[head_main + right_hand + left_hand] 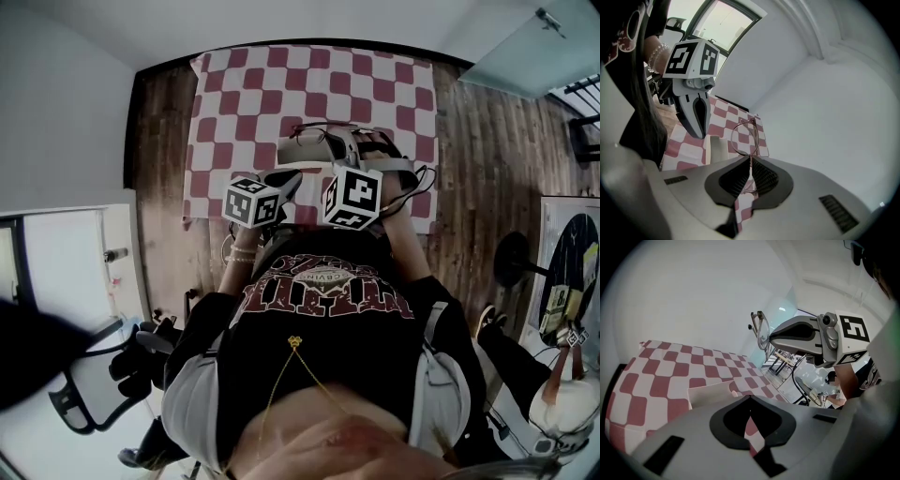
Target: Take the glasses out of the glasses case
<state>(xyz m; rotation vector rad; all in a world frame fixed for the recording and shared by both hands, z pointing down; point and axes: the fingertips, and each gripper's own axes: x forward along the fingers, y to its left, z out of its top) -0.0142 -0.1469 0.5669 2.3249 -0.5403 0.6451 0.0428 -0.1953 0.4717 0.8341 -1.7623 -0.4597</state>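
Extraction judged essentially done: right gripper [750,162] clamps the glasses [743,136] clear above the white glasses case [710,393], left gripper [750,398] closed on nothing; set-down remains.

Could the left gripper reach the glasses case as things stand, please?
Probably yes: the glasses case lies on the checked cloth just ahead of the left gripper, jaws shut and empty; the right gripper holds the glasses higher up.

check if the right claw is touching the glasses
Touching. The right gripper view shows the right claw shut on the glasses, its jaws pinching the frame while one lens sticks out beyond them.
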